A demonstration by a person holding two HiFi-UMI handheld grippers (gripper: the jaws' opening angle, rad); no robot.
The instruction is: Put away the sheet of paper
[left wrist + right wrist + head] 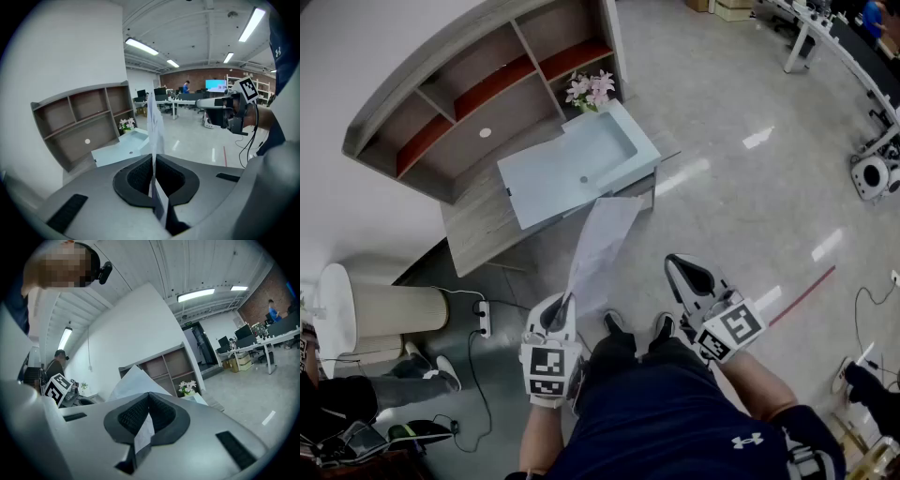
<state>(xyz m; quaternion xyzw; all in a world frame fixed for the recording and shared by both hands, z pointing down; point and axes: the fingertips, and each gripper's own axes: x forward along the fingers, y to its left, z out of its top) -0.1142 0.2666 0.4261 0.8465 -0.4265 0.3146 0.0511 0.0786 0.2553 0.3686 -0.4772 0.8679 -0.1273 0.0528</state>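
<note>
A white sheet of paper [602, 244] stands up on edge over the floor, pinched at its lower end by my left gripper [565, 302], which is shut on it. In the left gripper view the sheet [154, 122] rises straight out of the closed jaws of the left gripper [153, 161]. My right gripper [672, 261] hangs to the right of the sheet, apart from it, jaws together and nothing seen in them from above. In the right gripper view the right gripper [149, 397] is shut, and the sheet [133, 380] shows beyond it.
Ahead stands a wooden desk [478, 225] with a light blue tray-like top [581, 169], pink flowers [591, 89] and an open shelf unit [478, 103] behind. A power strip [483, 319] lies on the floor at left. My shoes [614, 323] are below.
</note>
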